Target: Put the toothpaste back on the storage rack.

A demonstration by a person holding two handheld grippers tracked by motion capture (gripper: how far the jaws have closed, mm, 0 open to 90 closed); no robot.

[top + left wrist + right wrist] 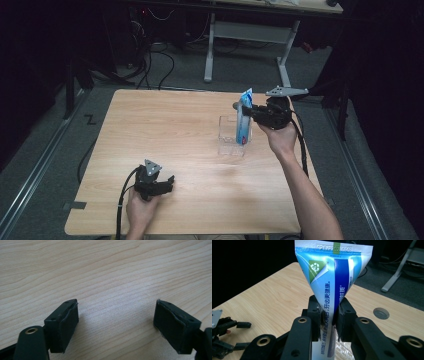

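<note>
A blue and white toothpaste tube (pixel 244 116) stands upright with its flat crimped end up, its lower part inside a clear plastic cup (pixel 231 137) at the table's right middle. My right gripper (pixel 248 111) is shut on the tube (pixel 329 287) at mid-height, both jaws pressing its sides. Near the front left of the table my left gripper (pixel 170 182) rests low over the wood, held by a hand. Its jaws stand wide apart with nothing between them (pixel 116 315), only bare tabletop.
The light wooden table (pixel 165 130) has a cable hole (pixel 381 313) near its far edge. Beyond it stand a white-legged desk (pixel 250 35) and cables on the grey floor. Dark curtains close in both sides.
</note>
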